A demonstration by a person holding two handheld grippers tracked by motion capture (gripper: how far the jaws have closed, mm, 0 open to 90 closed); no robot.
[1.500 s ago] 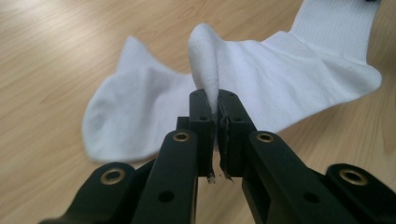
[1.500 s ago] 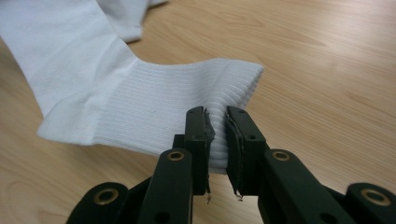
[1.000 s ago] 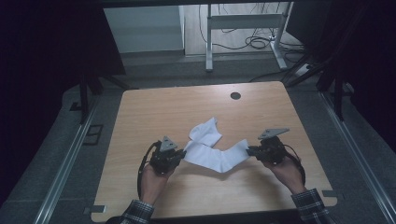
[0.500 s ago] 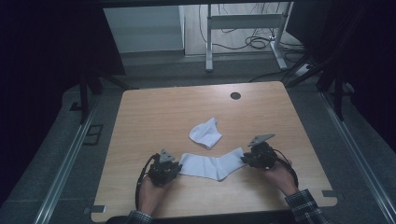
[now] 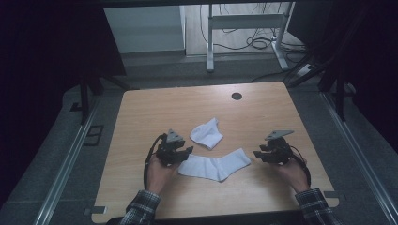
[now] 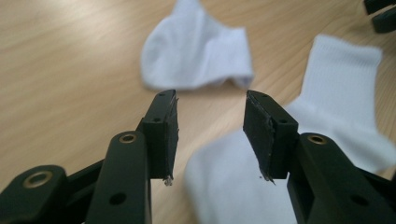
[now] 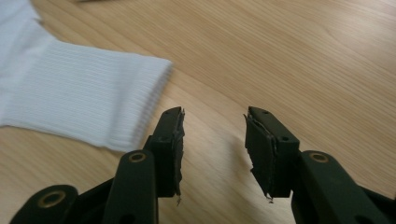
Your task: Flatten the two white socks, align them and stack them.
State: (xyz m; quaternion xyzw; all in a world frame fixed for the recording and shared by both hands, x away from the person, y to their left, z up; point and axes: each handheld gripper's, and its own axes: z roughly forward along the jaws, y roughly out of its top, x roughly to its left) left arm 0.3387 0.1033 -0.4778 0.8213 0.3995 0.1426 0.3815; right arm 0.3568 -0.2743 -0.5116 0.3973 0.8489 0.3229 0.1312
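White sock (image 5: 214,167) flat on table (image 5: 141,112), ribbed cuff, both grippers' jaws released, second sock (image 5: 207,133) crumpled.

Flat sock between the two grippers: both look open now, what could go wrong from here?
1. The left gripper hangs open over the flat sock's toe end; closing low could bunch the fabric.
2. The right gripper sits off the cuff, so a close here would likely grab nothing.
3. The folded sock lies close by and could get dragged.

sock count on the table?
2. One laid-out sock lies flat between the left gripper and the right gripper, both open. One bunched sock sits just beyond it, toward the table's middle. Nothing appears hidden.
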